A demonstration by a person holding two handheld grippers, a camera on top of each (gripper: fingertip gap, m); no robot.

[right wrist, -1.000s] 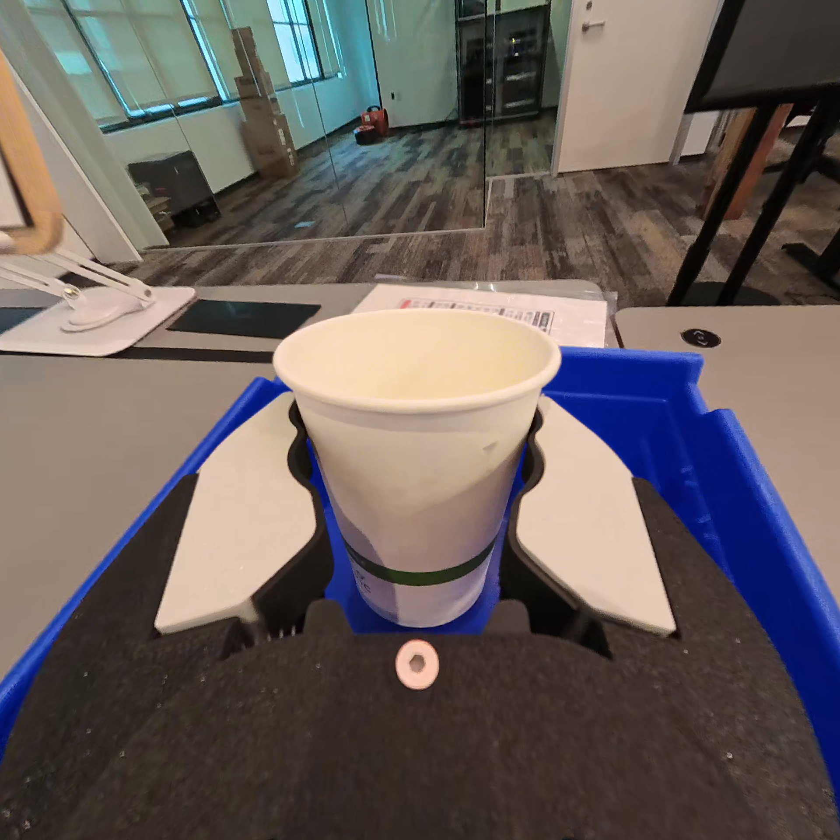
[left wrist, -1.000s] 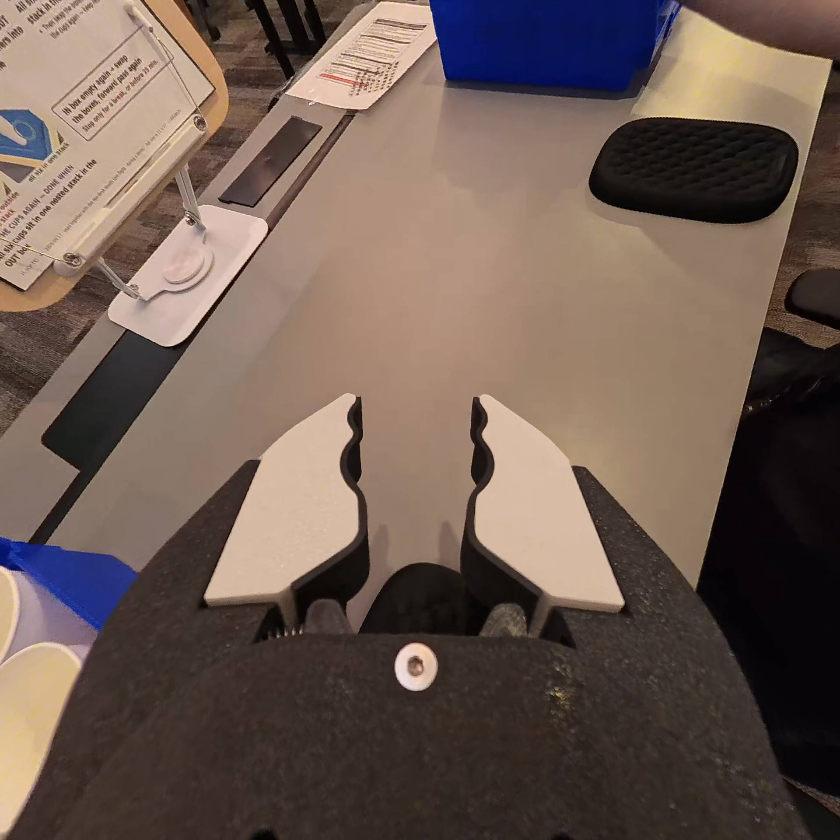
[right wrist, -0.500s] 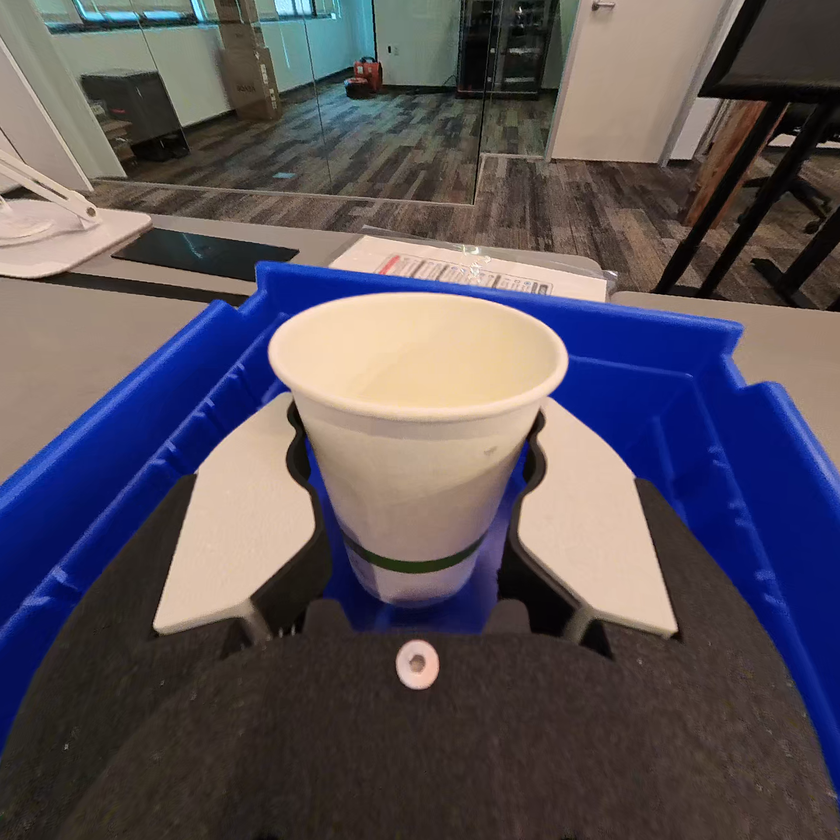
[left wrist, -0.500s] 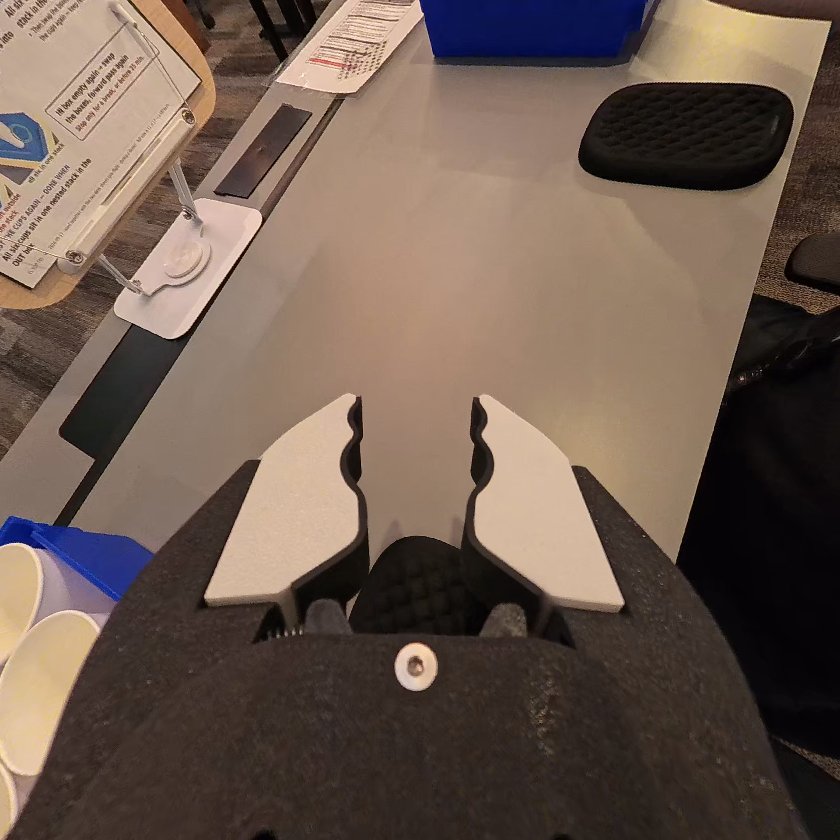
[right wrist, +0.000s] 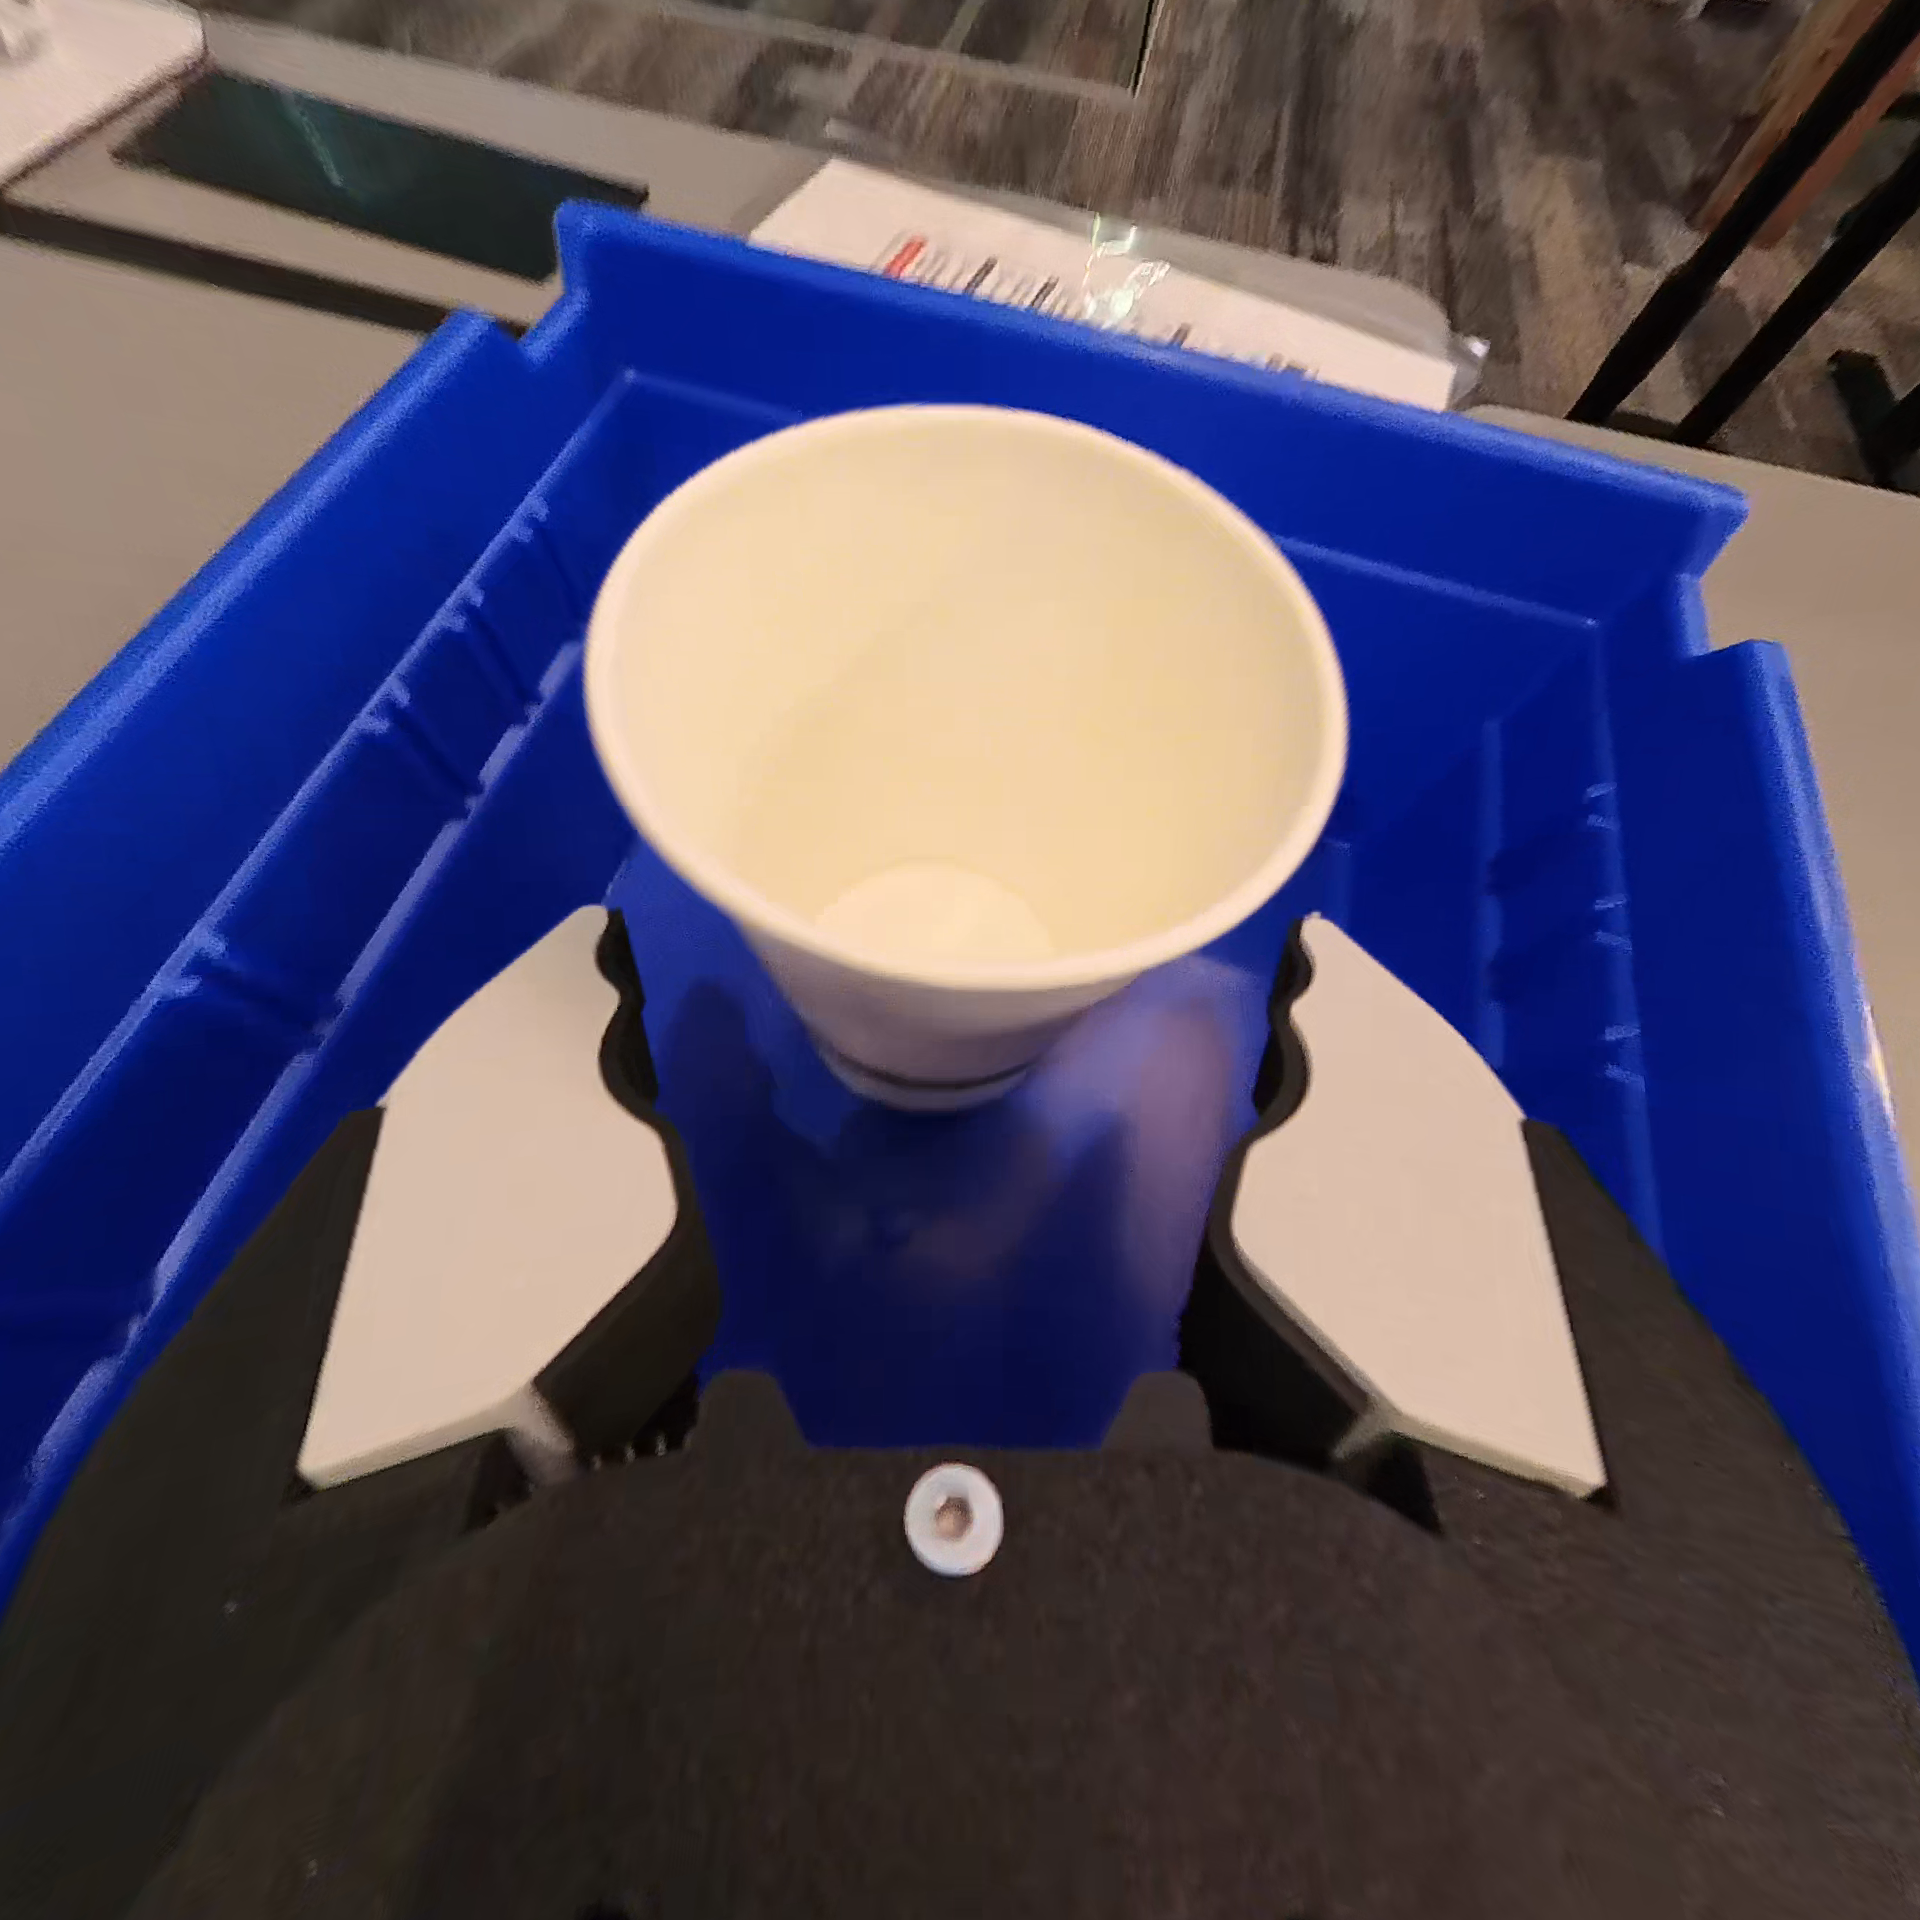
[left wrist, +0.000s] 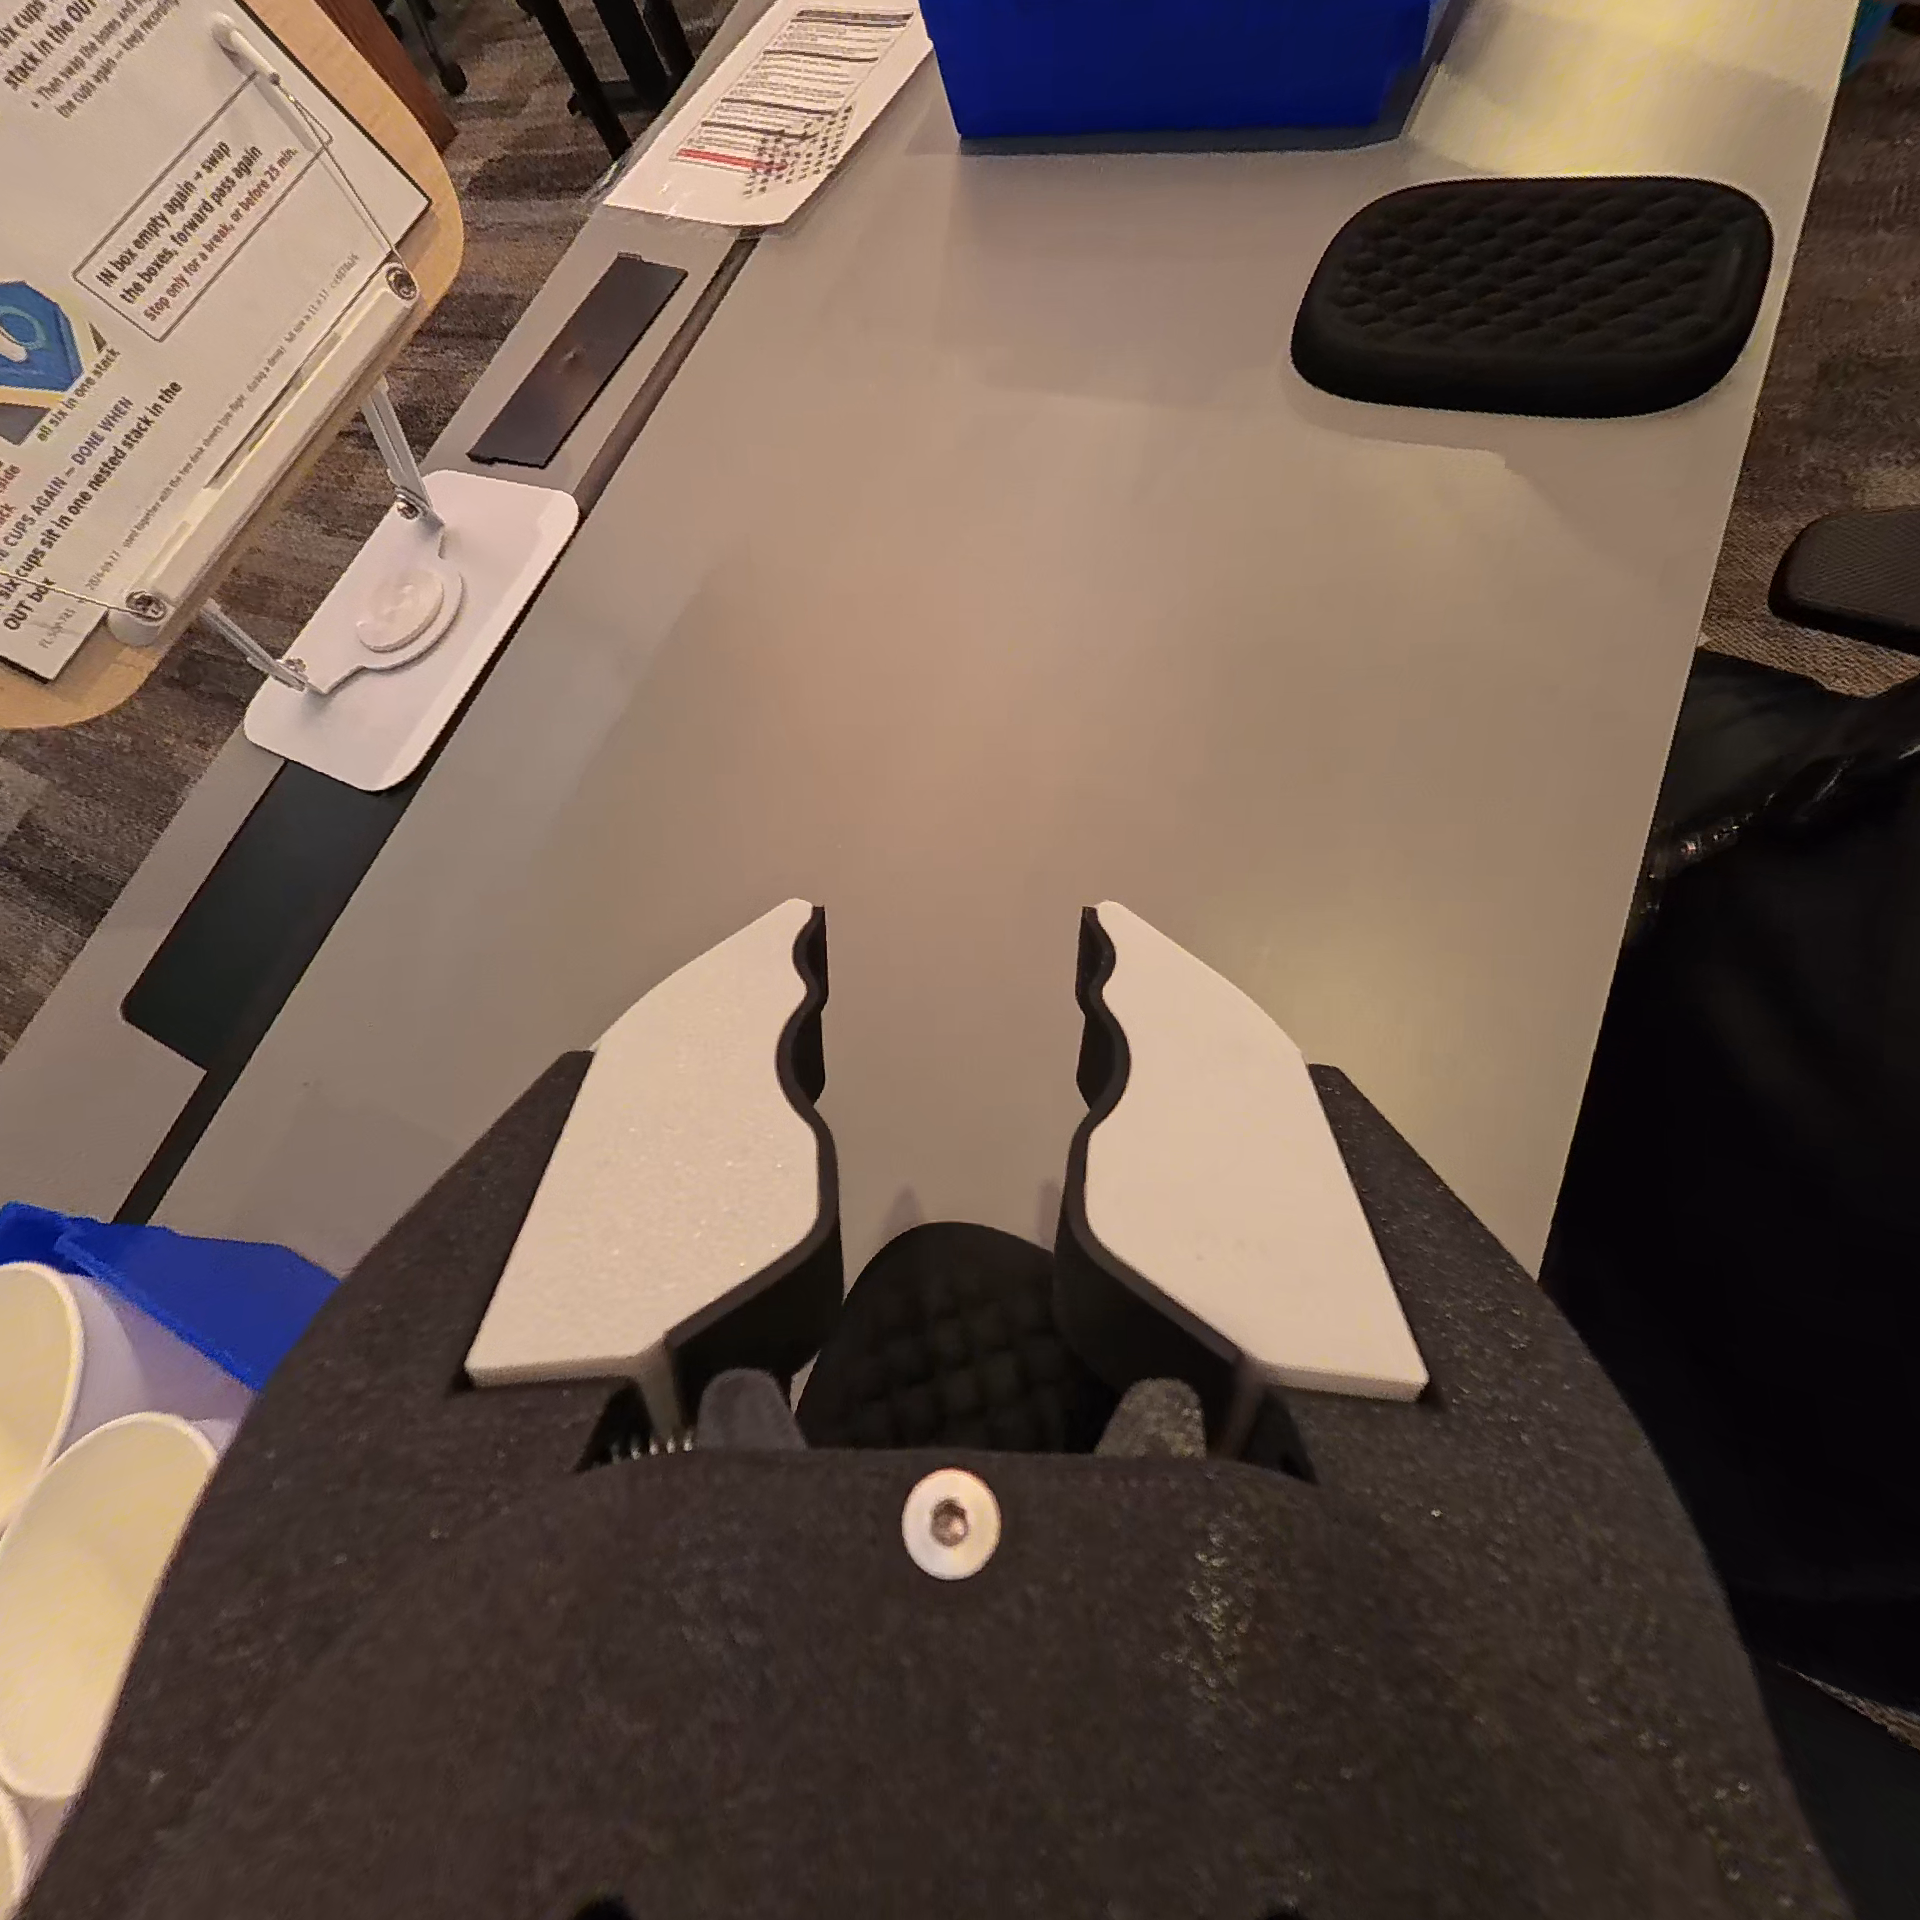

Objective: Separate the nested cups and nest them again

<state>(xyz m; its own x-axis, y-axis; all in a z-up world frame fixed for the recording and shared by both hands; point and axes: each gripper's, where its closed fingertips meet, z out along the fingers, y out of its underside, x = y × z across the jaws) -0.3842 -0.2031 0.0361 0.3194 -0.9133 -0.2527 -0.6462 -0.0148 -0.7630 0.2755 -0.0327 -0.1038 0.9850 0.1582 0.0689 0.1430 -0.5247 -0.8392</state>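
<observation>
A white paper cup (right wrist: 966, 717) with a dark band near its base stands upright inside a blue bin (right wrist: 312, 727). My right gripper (right wrist: 951, 945) is open above the bin, its fingers wide apart and clear of the cup, just behind its base. My left gripper (left wrist: 954, 914) is open and empty above the grey table (left wrist: 935, 623). Several white cups (left wrist: 94, 1507) lie in another blue bin (left wrist: 177, 1288) at the lower left of the left wrist view. The far blue bin (left wrist: 1174, 62) also shows at the top of that view.
A document stand (left wrist: 343, 623) with a printed sheet stands at the table's left edge. A black padded rest (left wrist: 1538, 301) lies at the right, another (left wrist: 945, 1340) under my left gripper. A printed paper (left wrist: 779, 114) lies beside the far bin. A chair (left wrist: 1849, 592) is at the right.
My right gripper has opened and let go of the cup, which now stands in the bin. The gripper has risen and tilted down. My left gripper has barely moved.
</observation>
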